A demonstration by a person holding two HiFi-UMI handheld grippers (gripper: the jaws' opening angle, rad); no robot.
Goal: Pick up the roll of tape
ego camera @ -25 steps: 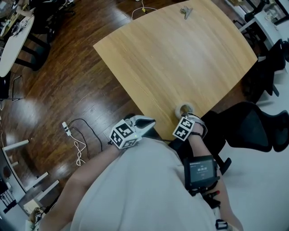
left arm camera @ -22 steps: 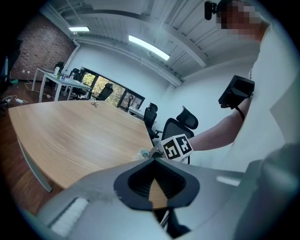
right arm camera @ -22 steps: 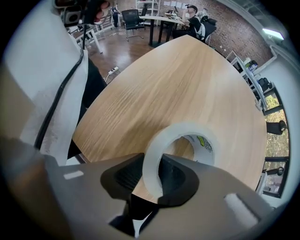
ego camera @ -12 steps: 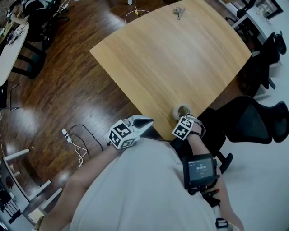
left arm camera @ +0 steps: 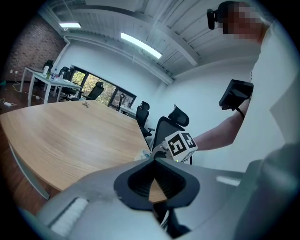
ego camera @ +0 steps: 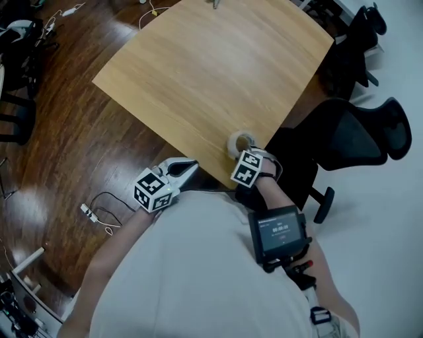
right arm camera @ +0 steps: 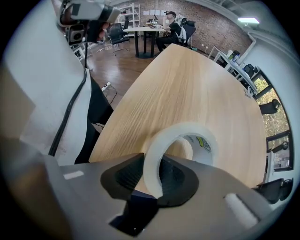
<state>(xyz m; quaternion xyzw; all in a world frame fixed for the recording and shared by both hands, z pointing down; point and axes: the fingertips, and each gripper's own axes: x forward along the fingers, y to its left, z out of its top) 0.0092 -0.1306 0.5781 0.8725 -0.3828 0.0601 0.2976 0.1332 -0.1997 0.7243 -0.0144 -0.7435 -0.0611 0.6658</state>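
Observation:
A roll of clear tape is at the near edge of the wooden table. My right gripper points down, shut on the roll's near wall: one pad is inside the ring and one outside. In the right gripper view the roll appears tipped up, slightly off the tabletop. My left gripper hangs off the table's near-left edge with its tips together and nothing between them. In the left gripper view the right gripper's marker cube shows ahead.
A black office chair stands to the right of the table. A cable and power strip lie on the dark wood floor at the left. A small metal object lies at the table's far edge. A screen device is strapped to the right forearm.
The head view has shifted, so table and grippers sit further left and up. The right gripper keeps its hold on the roll at the table edge. The left gripper stays put.

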